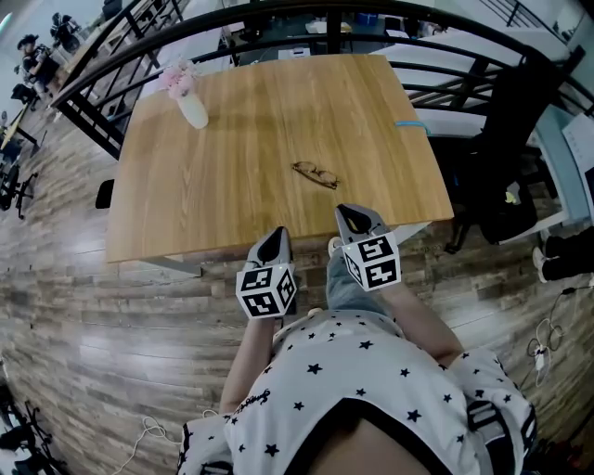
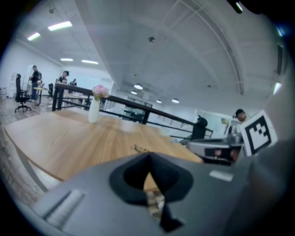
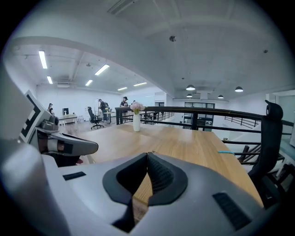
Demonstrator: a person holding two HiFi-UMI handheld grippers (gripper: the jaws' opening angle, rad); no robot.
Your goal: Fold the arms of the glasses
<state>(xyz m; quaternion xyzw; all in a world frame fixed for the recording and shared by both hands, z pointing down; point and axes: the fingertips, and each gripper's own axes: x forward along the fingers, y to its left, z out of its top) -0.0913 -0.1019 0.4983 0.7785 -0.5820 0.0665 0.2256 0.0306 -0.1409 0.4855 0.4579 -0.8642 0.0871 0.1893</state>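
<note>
The glasses (image 1: 316, 173), thin and brown-framed, lie with their arms spread on the wooden table (image 1: 232, 186), right of its middle. Both grippers hover at the table's near edge, short of the glasses and apart from them. My left gripper (image 1: 277, 232) is shut with nothing in it, its jaw tips meeting. My right gripper (image 1: 347, 211), just right of it and a little further forward, is also shut and empty. In the left gripper view the glasses (image 2: 140, 148) show small, just beyond the closed tips of the left gripper (image 2: 148, 157). The right gripper (image 3: 147, 155) points across the table, its tips covering the glasses.
A white vase (image 1: 193, 109) with pink flowers stands at the table's far left. A small blue item (image 1: 409, 123) lies at the right edge. A black office chair (image 1: 506, 158) stands right of the table, and a black railing (image 1: 306, 19) runs behind it. Wooden floor lies below.
</note>
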